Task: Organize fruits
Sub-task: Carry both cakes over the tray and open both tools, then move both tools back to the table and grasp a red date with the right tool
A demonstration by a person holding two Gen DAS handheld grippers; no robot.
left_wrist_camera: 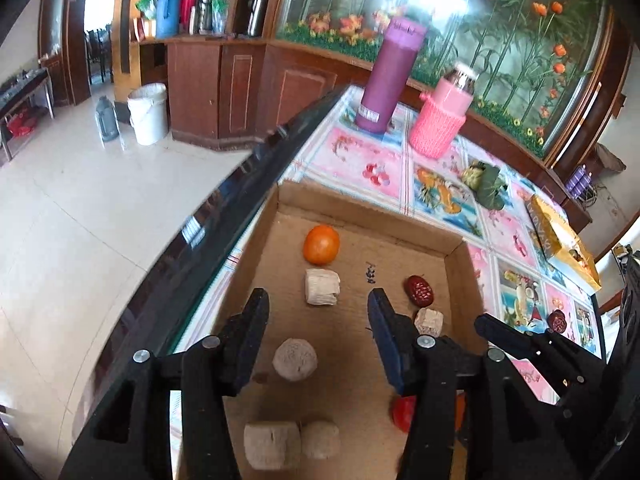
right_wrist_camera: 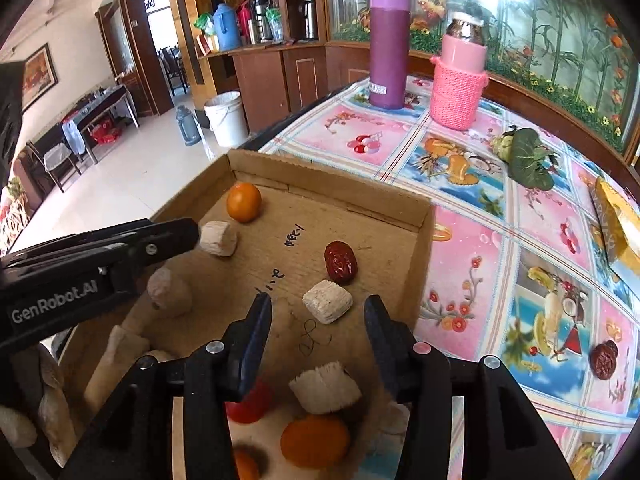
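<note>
Both hand-held grippers, left (left_wrist_camera: pixel 318 300) and right (right_wrist_camera: pixel 318 306), gape inside cardboard tray (right_wrist_camera: pixel 328 184).

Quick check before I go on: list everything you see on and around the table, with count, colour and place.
Cardboard tray: one, brown, at the table's near-left edge.
Orange fruits: at least three; one at the tray's far corner, others near the right gripper.
Red dates: two, dark red; one in the tray, one out on the tablecloth.
Beige chunks: several, scattered in the tray.
Red fruit: one, in the tray, partly hidden.
Purple flask: one, far end of the table.
Pink flask: one, knitted sleeve, beside the purple one.
Green leafy bundle: one, right of centre.
Yellow box: one, right edge.
Left gripper: black, open over the tray.
Right gripper: black, open over the tray.
</note>
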